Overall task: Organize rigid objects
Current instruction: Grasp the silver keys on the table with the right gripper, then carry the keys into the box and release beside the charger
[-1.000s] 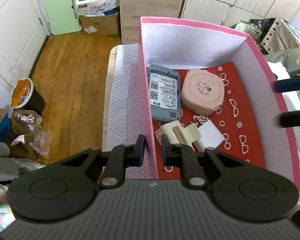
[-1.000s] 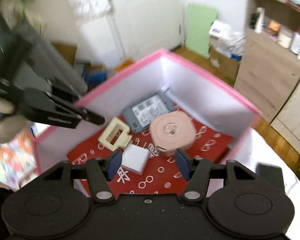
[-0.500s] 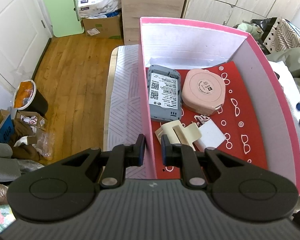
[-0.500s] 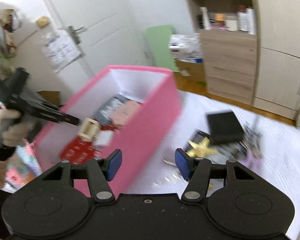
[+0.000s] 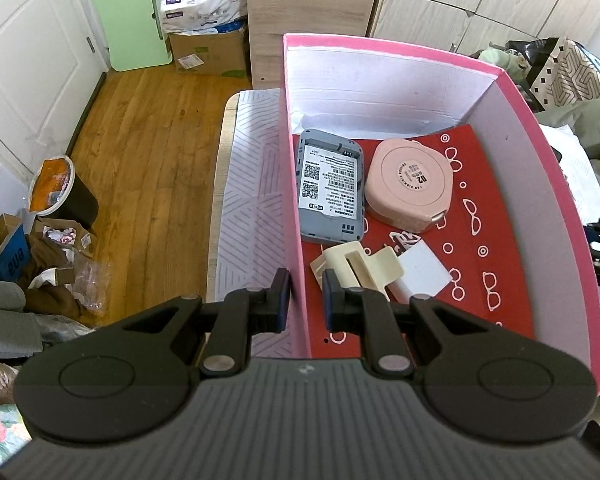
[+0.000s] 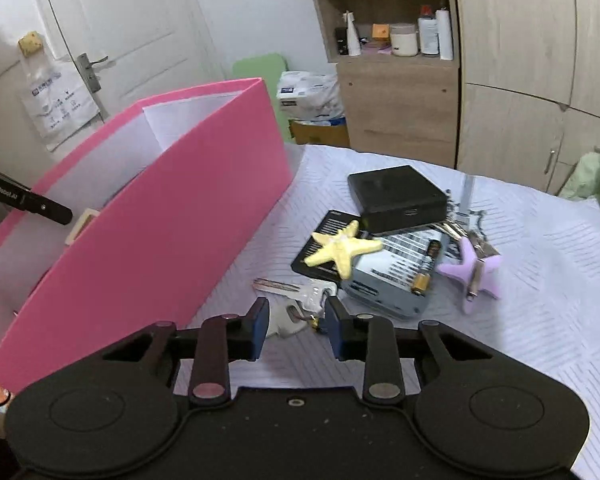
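Our left tool point(image 5: 303, 294) straddles the near wall of the pink box point(image 5: 290, 184), its fingers narrowly parted on either side of it, steadying it. Our right tool point(image 6: 296, 326) hangs open and empty over the keys point(image 6: 296, 294) on the table point(image 6: 540, 300), beside the yellow starfish point(image 6: 342, 250). The loose pile could scatter, or a thin key could slip out if we close carelessly.
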